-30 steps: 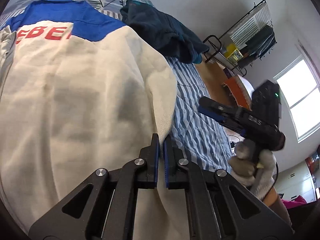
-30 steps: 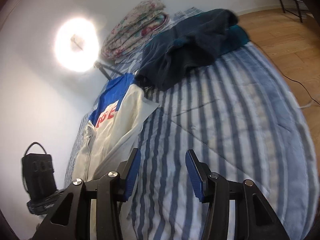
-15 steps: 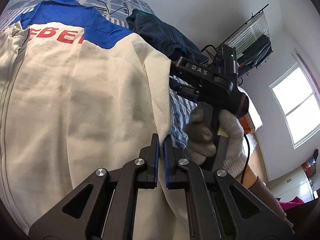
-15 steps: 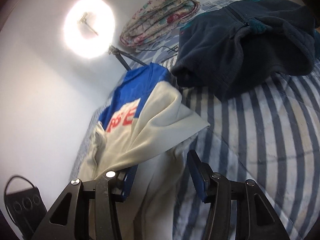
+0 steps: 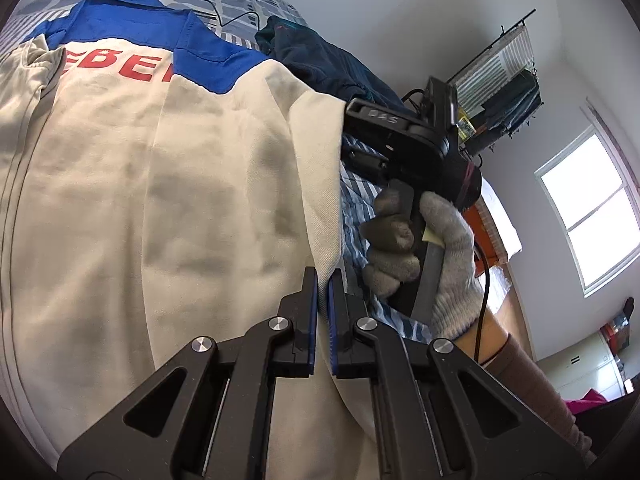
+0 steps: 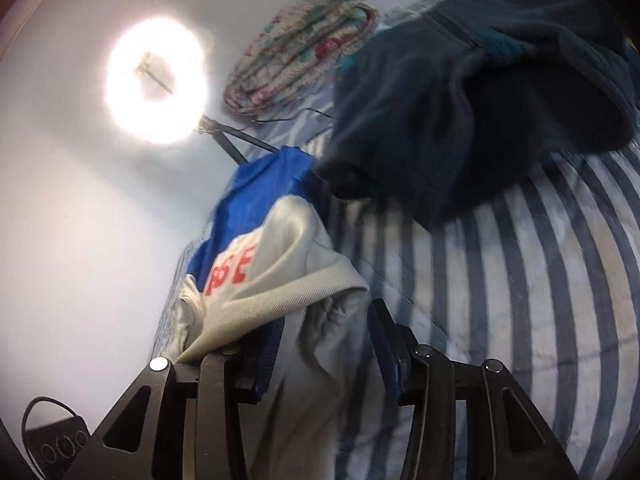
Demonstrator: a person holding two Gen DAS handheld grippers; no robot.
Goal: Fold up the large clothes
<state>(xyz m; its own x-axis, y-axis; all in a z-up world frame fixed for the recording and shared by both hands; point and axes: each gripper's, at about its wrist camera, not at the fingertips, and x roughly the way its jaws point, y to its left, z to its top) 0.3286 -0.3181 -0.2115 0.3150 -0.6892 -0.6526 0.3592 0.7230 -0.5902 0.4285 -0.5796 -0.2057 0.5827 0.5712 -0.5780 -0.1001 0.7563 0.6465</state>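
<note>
A cream jacket (image 5: 160, 200) with a blue yoke and red letters lies back-up on the striped bed (image 5: 356, 200). My left gripper (image 5: 323, 280) is shut on the jacket's right edge. My right gripper (image 6: 328, 344) is open, its jaws on either side of the jacket's folded sleeve edge (image 6: 320, 312); it also shows in the left wrist view (image 5: 384, 128) in a gloved hand, beside the jacket's right edge.
A dark navy fleece (image 6: 480, 100) lies heaped on the bed beyond the jacket. A folded floral quilt (image 6: 304, 44) sits at the head. A ring light (image 6: 158, 80) on a stand shines at the wall. A clothes rack (image 5: 500, 80) stands past the bed.
My right gripper has moved in from over the bare bed to the jacket's right edge, and cloth now sits between its open jaws. My left gripper keeps its hold.
</note>
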